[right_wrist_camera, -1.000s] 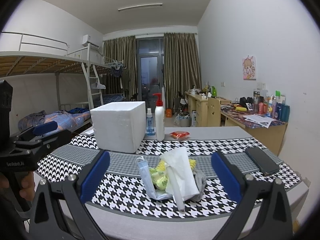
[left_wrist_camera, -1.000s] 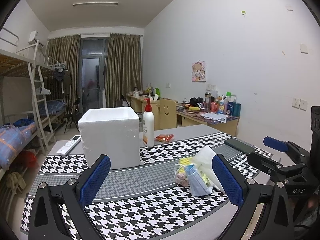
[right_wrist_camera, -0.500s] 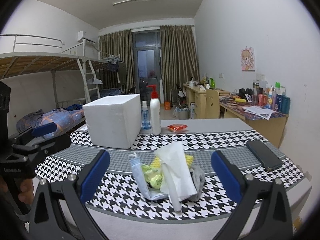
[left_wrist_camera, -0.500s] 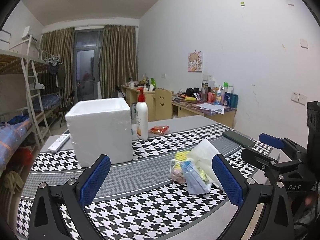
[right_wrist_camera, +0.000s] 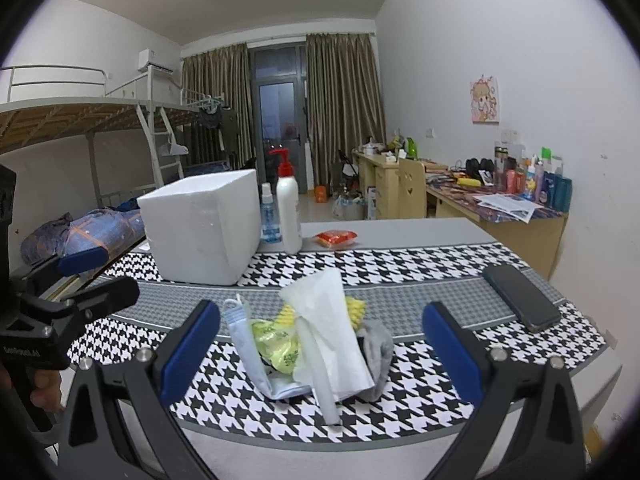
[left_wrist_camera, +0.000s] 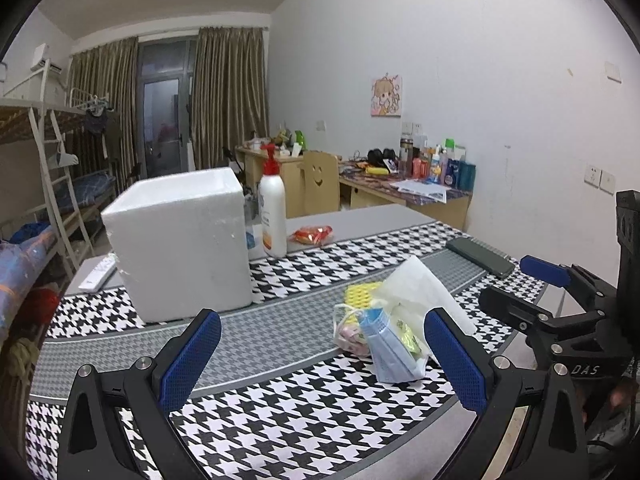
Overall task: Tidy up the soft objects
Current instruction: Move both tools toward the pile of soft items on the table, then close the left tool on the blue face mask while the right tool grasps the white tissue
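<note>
Both grippers are hanging with fingers spread, holding nothing; the right gripper (right_wrist_camera: 320, 340) is framing the pile of soft objects (right_wrist_camera: 312, 340) between its fingers, probably lining up a pick; the left gripper (left_wrist_camera: 320, 354) is facing the foam box (left_wrist_camera: 180, 240) beyond its left finger, likely the drop spot

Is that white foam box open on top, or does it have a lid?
Open: the foam box shows a rim and hollow top. Contents: cannot tell.

The tissue (right_wrist_camera: 332, 332) hides most of a grey item (right_wrist_camera: 380, 354), perhaps a sock.
</note>
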